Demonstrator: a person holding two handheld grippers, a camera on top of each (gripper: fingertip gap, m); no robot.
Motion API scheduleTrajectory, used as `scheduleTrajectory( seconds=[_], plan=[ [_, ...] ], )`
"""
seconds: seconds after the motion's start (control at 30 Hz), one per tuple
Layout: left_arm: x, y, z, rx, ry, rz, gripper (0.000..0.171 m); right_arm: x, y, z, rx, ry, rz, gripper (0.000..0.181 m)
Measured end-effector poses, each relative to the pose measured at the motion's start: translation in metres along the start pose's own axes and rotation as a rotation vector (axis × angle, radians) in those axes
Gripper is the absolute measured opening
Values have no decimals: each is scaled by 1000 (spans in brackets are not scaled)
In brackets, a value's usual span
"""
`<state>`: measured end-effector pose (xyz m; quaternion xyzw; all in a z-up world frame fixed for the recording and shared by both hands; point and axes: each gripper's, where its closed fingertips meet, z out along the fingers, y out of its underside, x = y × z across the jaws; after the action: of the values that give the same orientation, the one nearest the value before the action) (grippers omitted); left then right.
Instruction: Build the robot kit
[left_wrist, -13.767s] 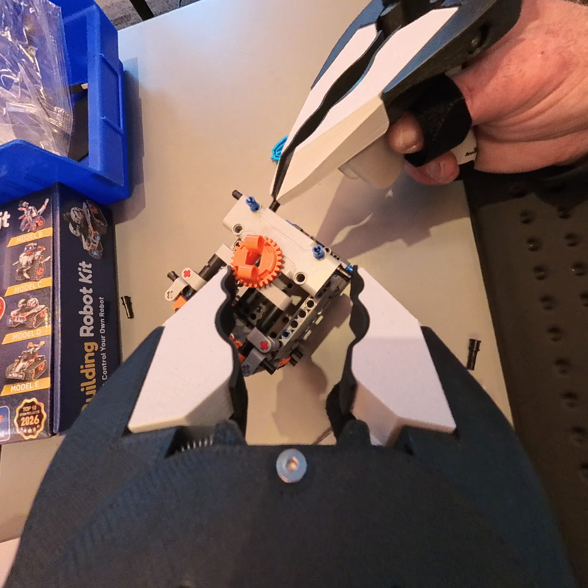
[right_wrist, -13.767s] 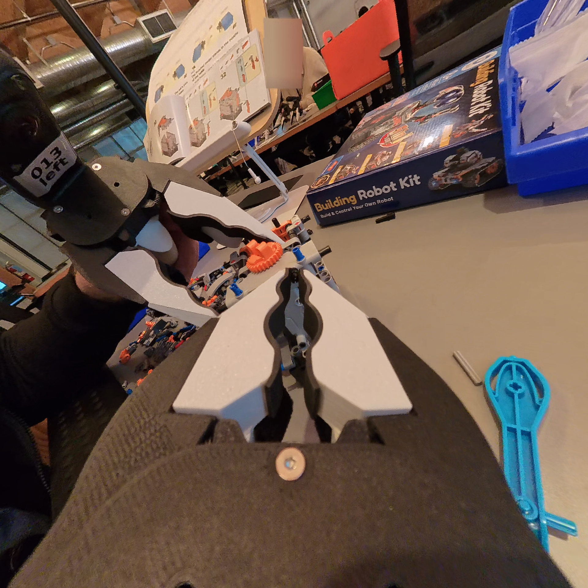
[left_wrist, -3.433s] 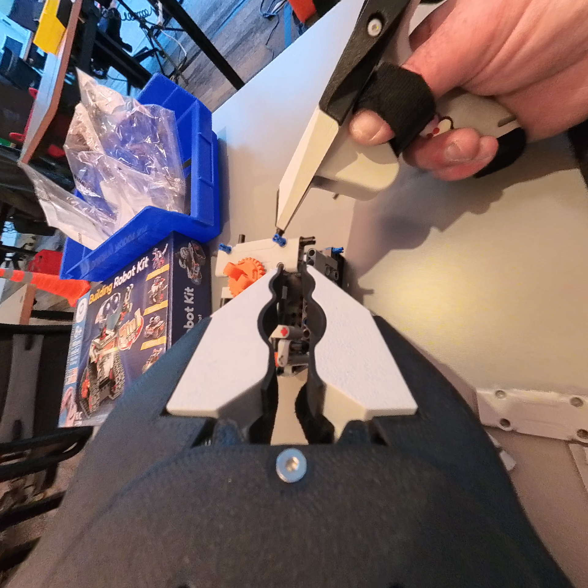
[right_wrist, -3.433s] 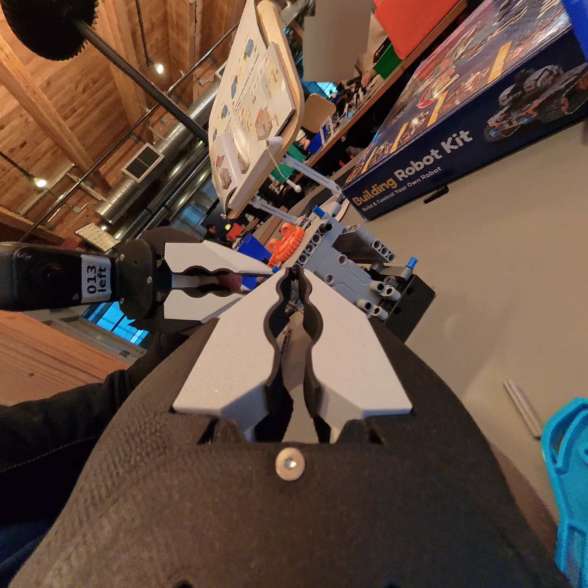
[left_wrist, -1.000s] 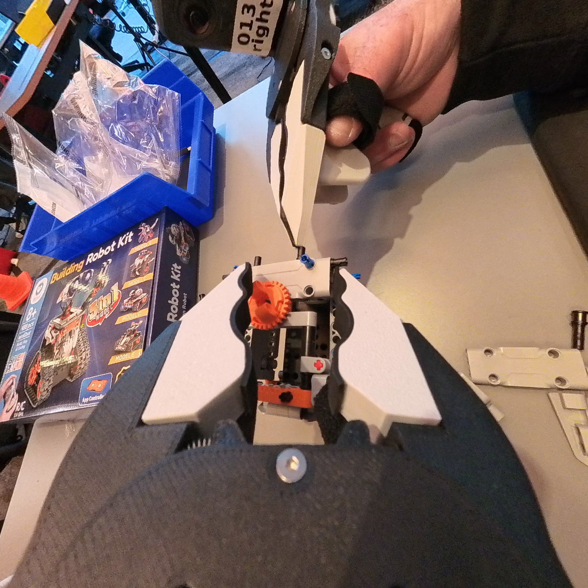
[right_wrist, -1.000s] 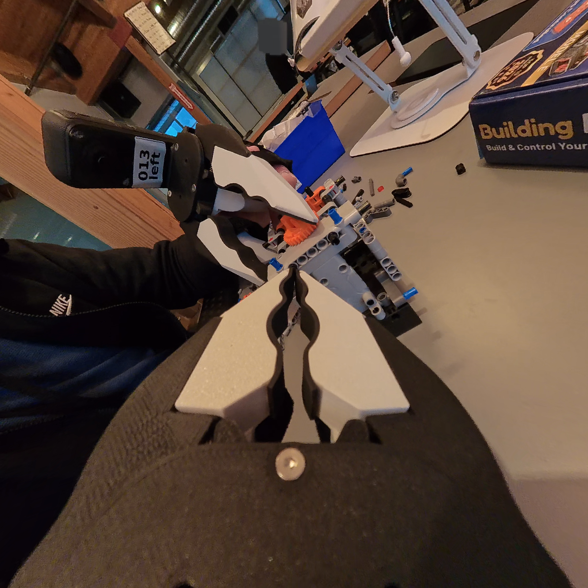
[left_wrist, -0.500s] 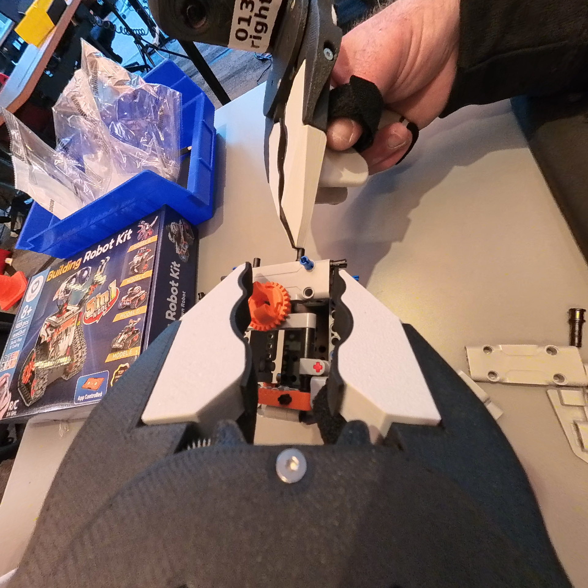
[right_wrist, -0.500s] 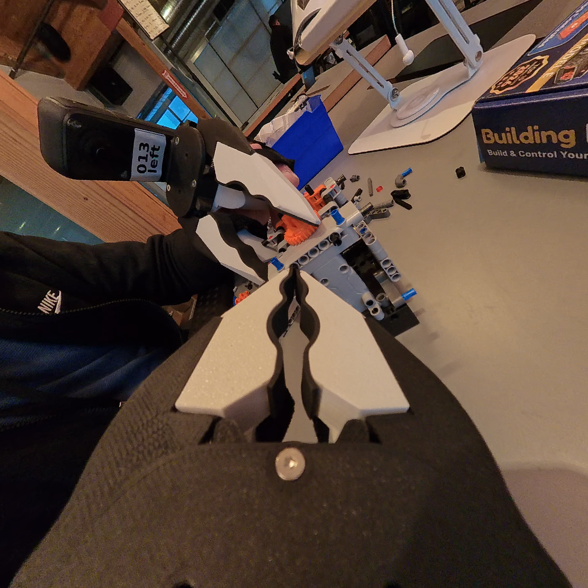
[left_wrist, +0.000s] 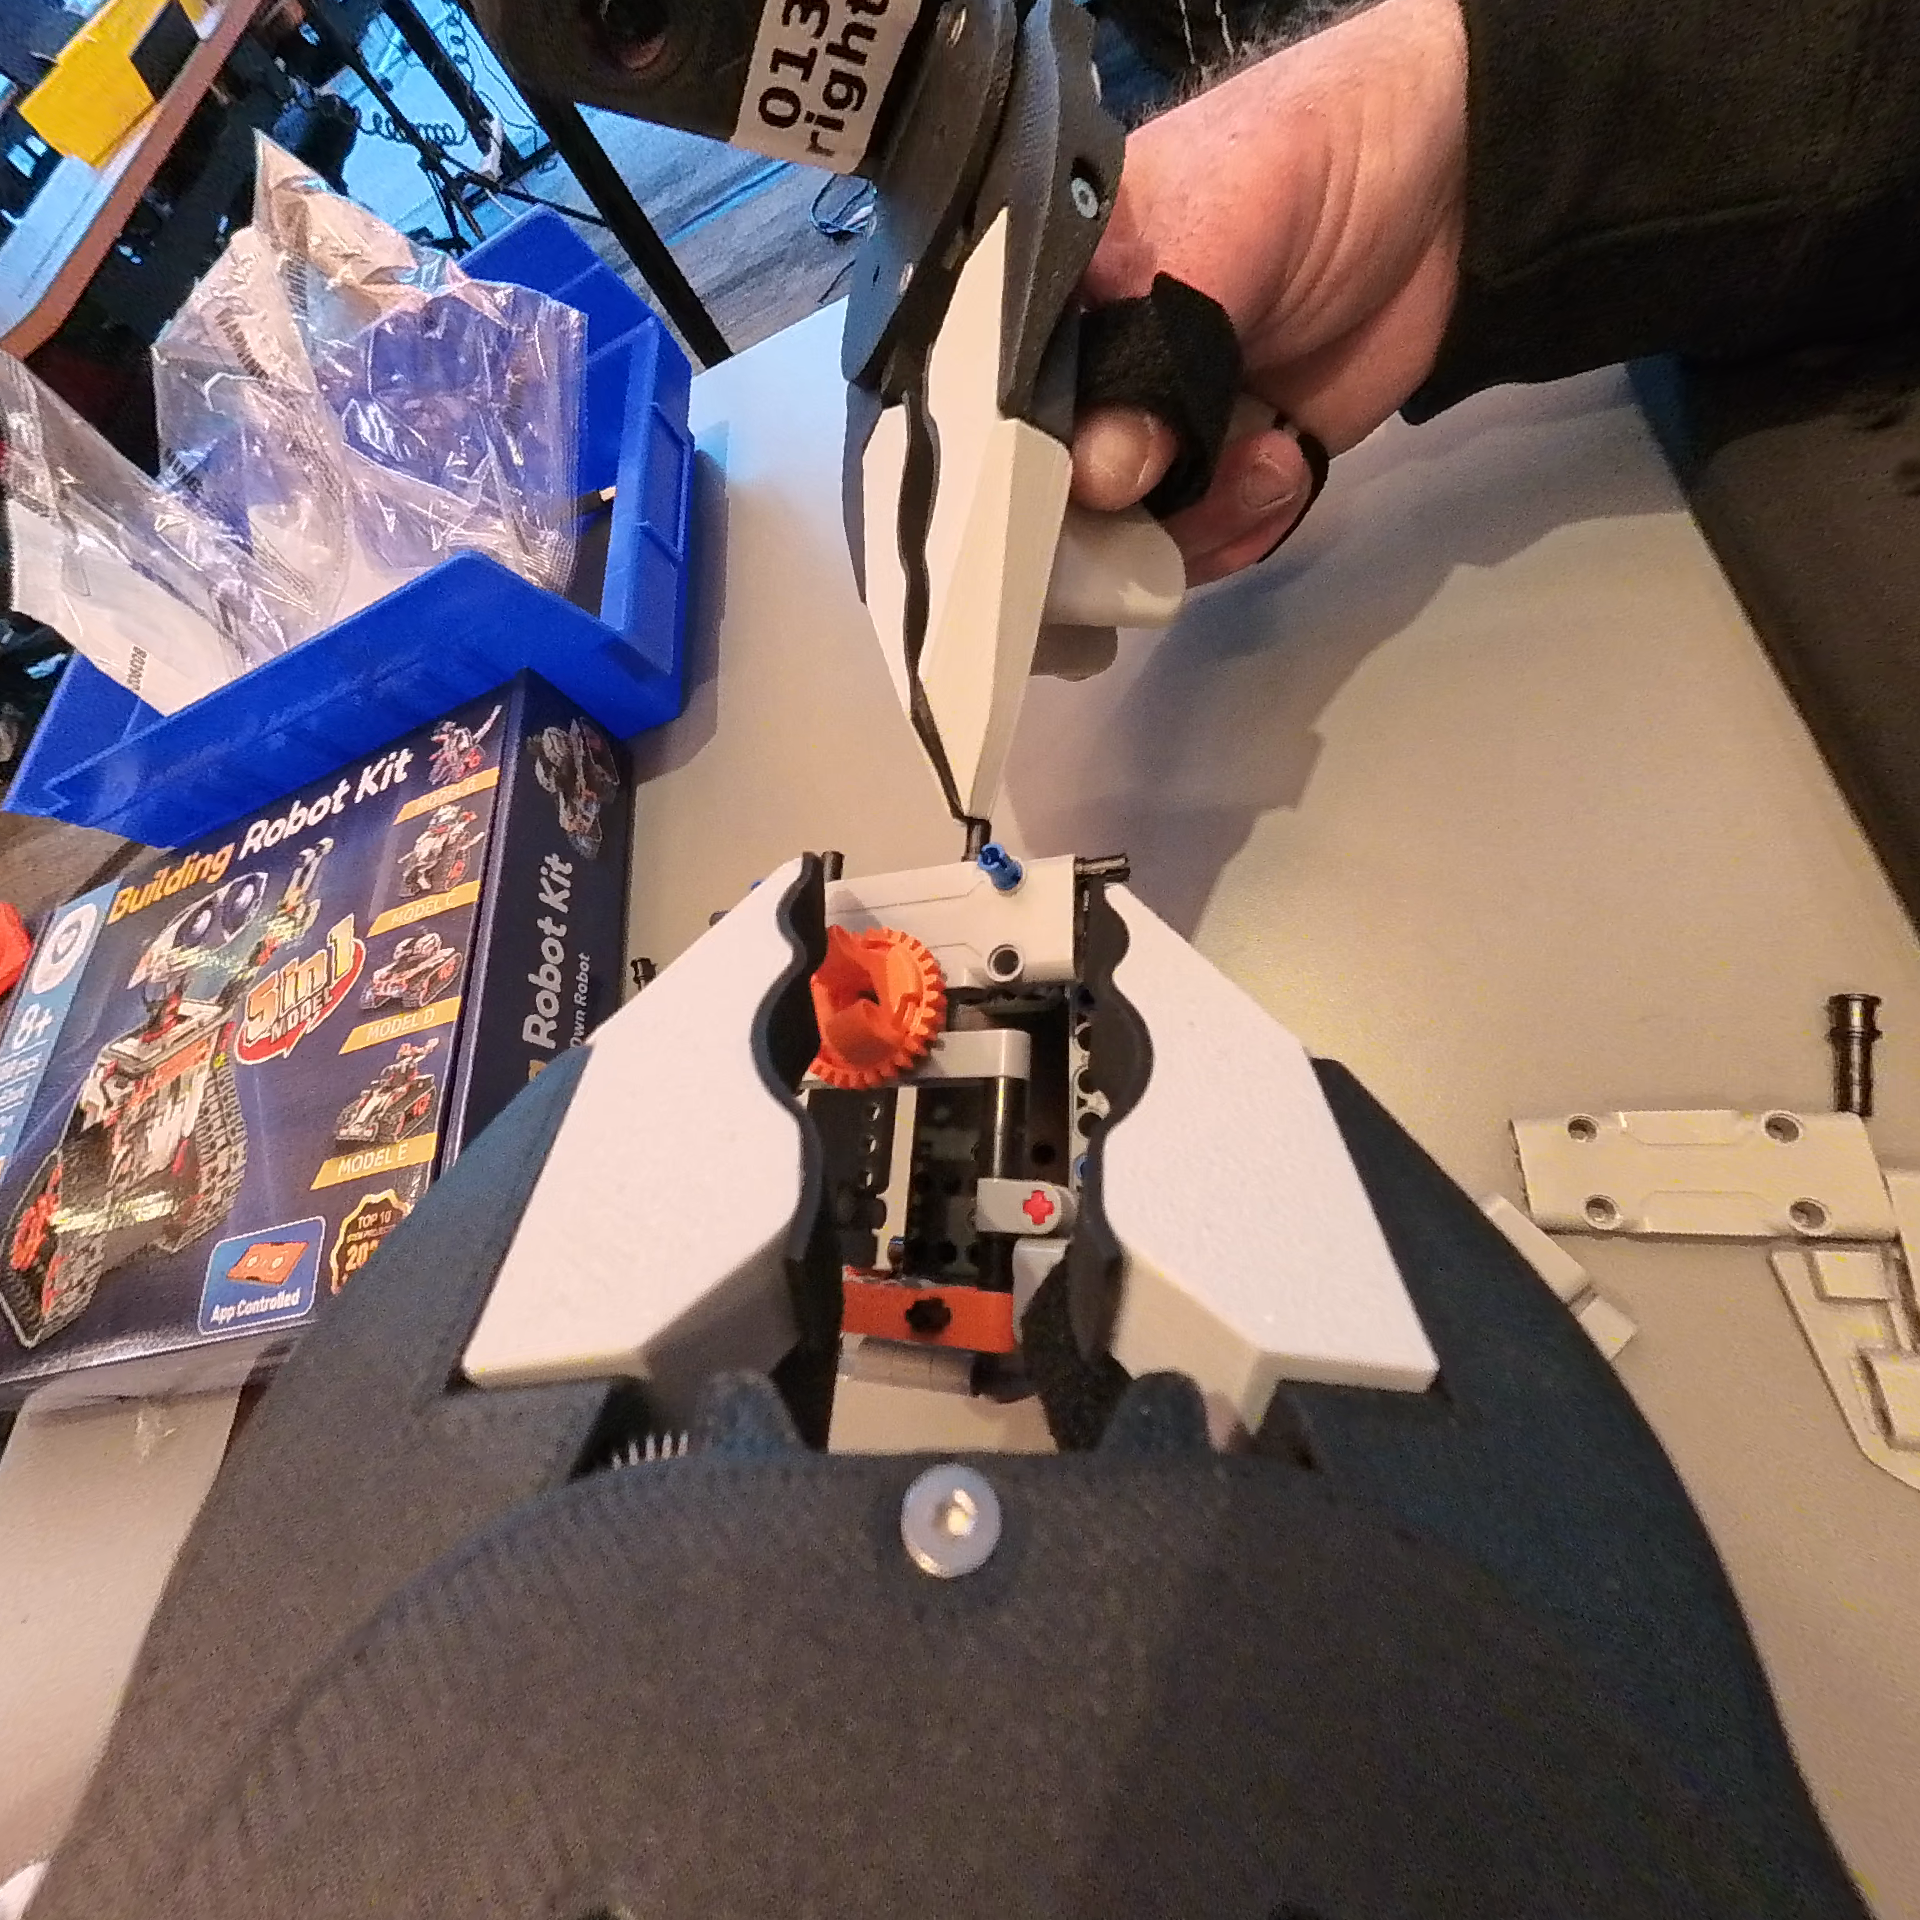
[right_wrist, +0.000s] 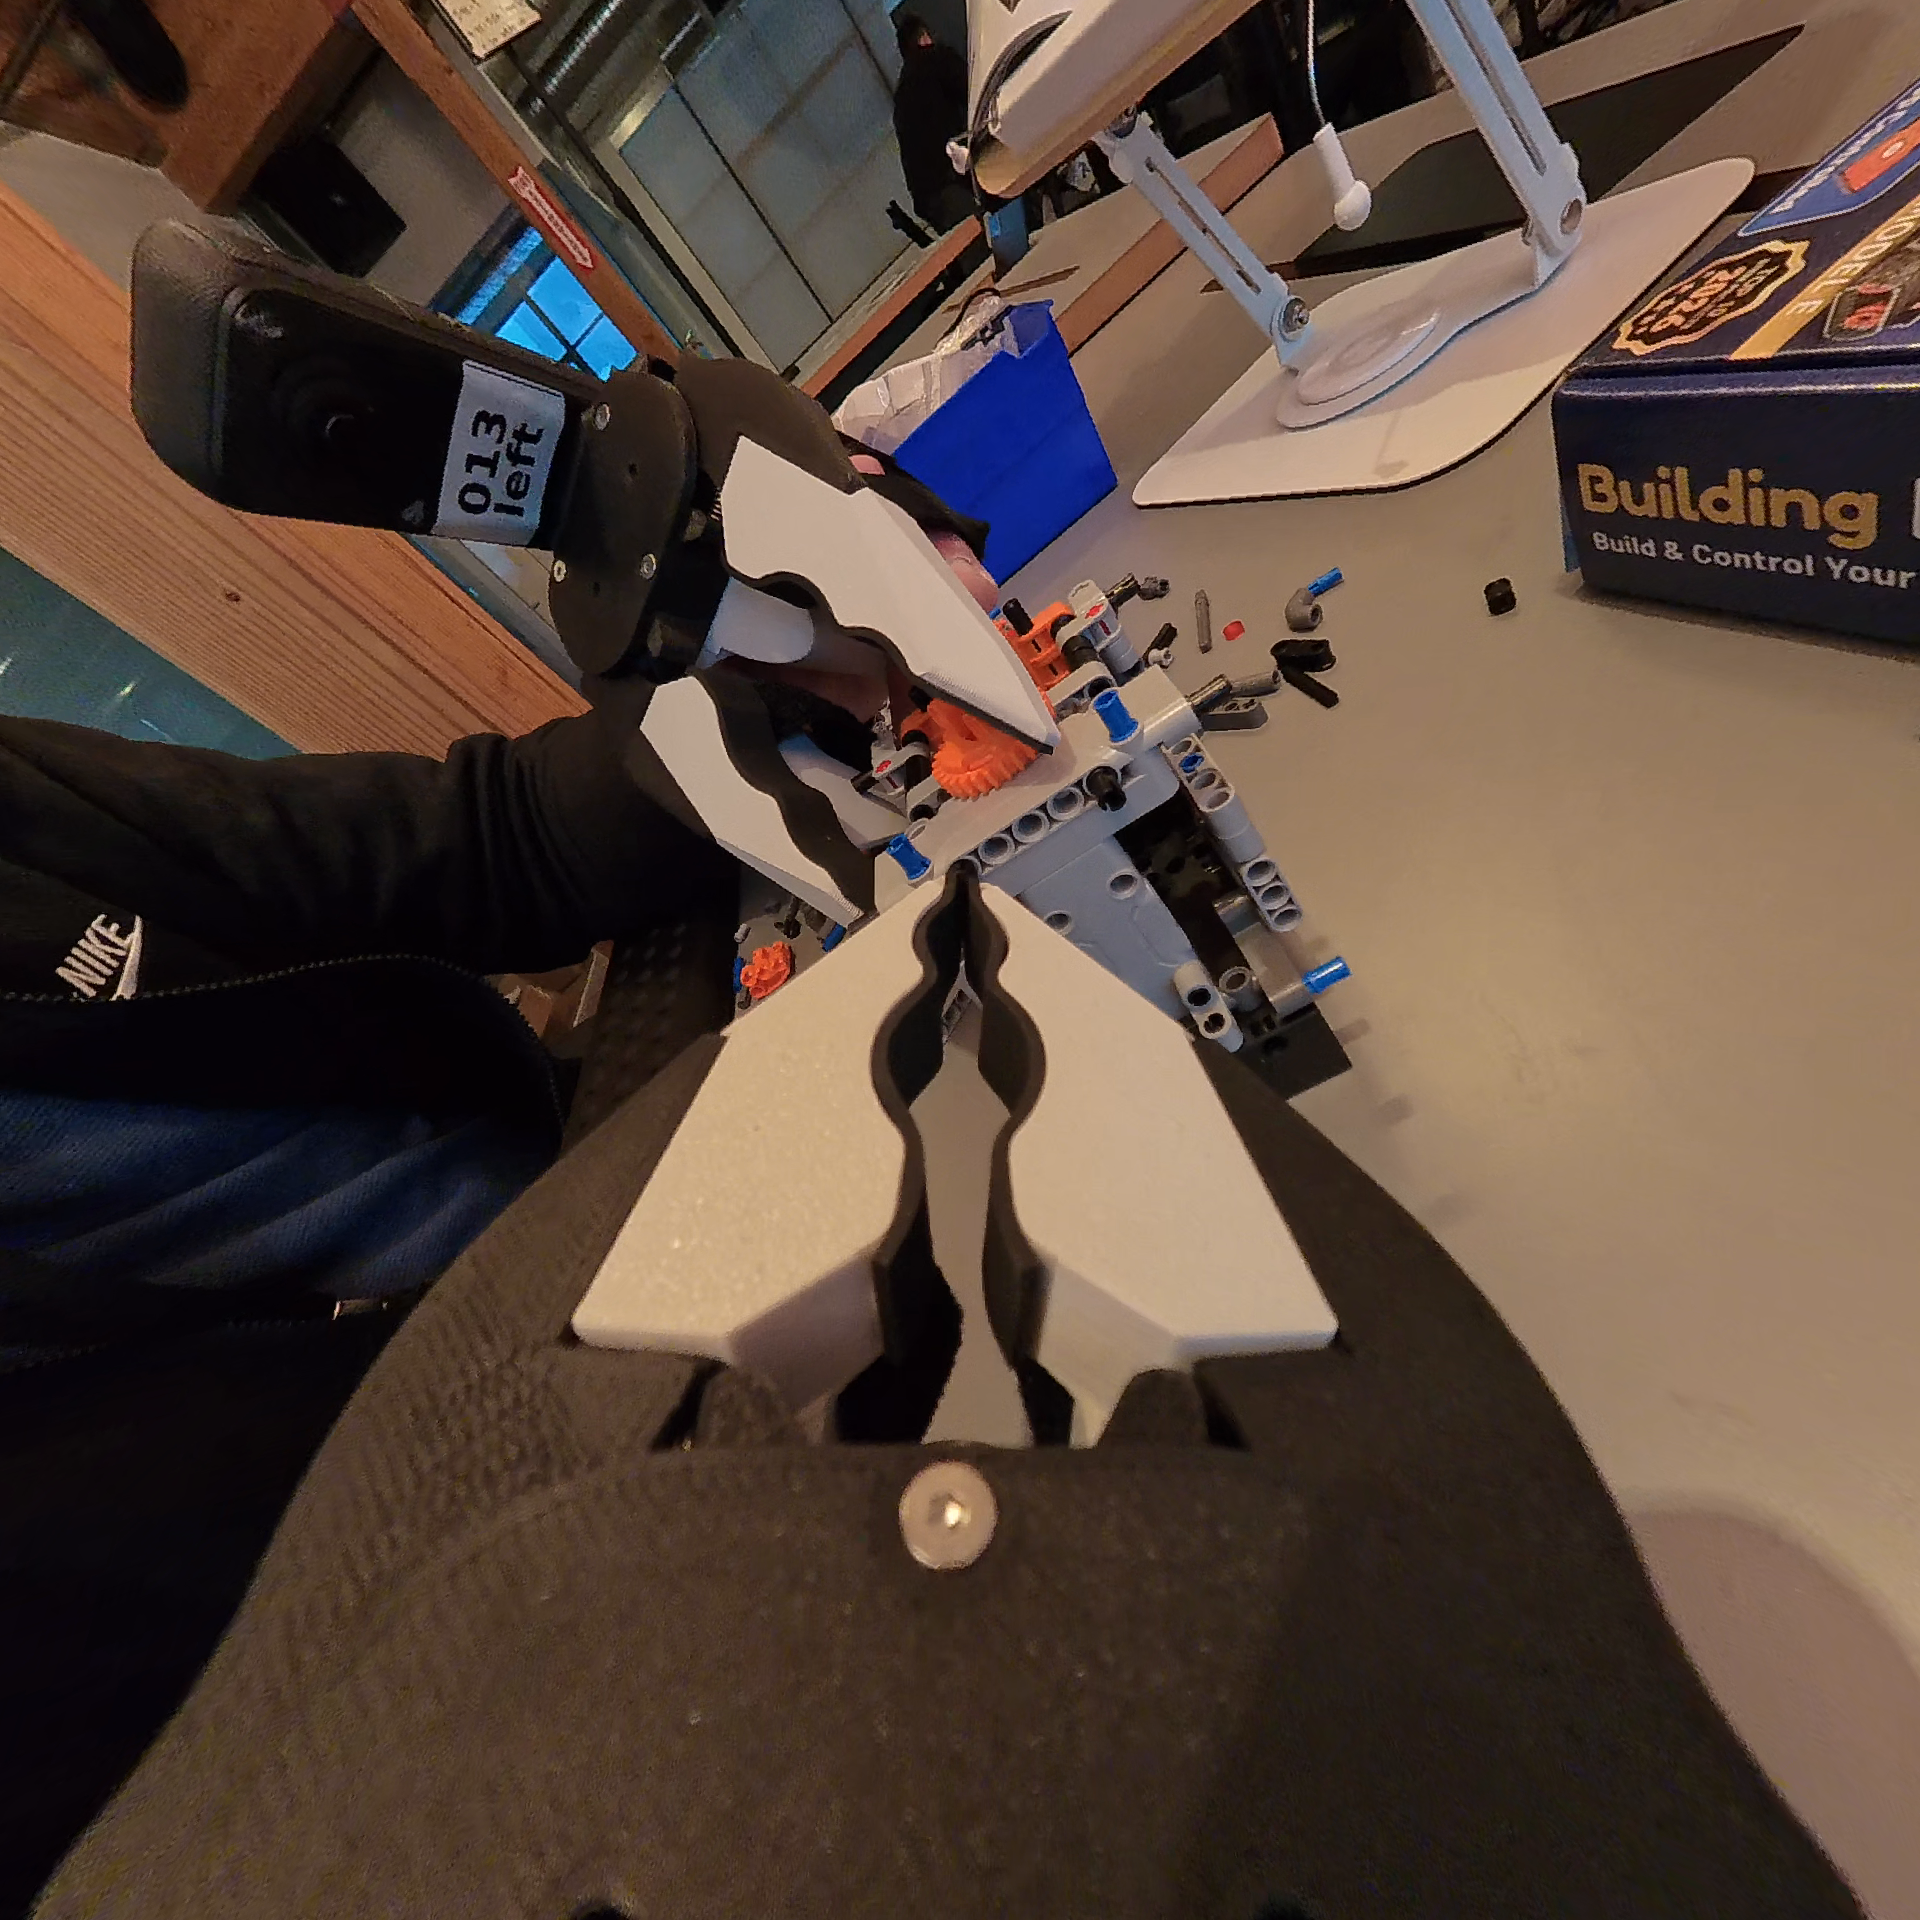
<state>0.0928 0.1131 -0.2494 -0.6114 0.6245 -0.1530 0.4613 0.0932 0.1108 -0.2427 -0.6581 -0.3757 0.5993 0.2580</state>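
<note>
Left wrist view: the left gripper (left_wrist: 956, 1039) clamps a small brick-built model (left_wrist: 951, 1081) between its two fingers, one finger on each side of the grey and black frame. An orange gear (left_wrist: 878, 1006) sits on the model's upper left, just inside the left finger. The model rests on the grey table (left_wrist: 1403, 831). From above, the right gripper (left_wrist: 961, 805), held in a person's hand (left_wrist: 1278, 270), points down with its fingers pressed together; its tip pinches a small black pin (left_wrist: 975, 831) at the model's top edge, just beside a blue pin (left_wrist: 1000, 860). To the left lie a dark blue kit box (left_wrist: 301, 997) and a blue bin (left_wrist: 416, 644) holding clear plastic bags (left_wrist: 312, 416). White flat plates (left_wrist: 1694, 1184) lie to the right.

Right wrist view: the right gripper (right_wrist: 961, 896) has its fingers nearly closed, tip against the model's (right_wrist: 1101, 862) grey beam; the pin itself is too small to make out here. The left gripper (right_wrist: 935, 800) grips the model from the far side. Loose small parts (right_wrist: 1257, 644) lie scattered beyond, near a white stand (right_wrist: 1455, 343).
</note>
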Motion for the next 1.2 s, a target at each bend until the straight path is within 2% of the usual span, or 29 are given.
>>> scheduleTrajectory(
  seconds=[0.33,0.47,0.6,0.83,1.0,1.1,1.2],
  plan=[
    [1,0,-1,29,35,-15,47,0,-1,4,4,-1,9,0],
    [2,0,-3,12,31,5,48,3,-6,0,46,46,-3,1],
    [5,0,-6,-31,33,17,48,7,-19,-7,102,114,-63,24],
    [10,4,-11,-122,-25,63,49,9,-35,17,54,165,-143,57],
    [7,13,-23,-154,-79,47,50,15,-38,36,0,111,-111,64],
    [6,15,-26,-149,-87,43,51,6,-42,40,16,14,-78,59],
    [7,14,-25,-148,-93,67,49,2,-43,46,16,-58,-30,66]
  ],
)
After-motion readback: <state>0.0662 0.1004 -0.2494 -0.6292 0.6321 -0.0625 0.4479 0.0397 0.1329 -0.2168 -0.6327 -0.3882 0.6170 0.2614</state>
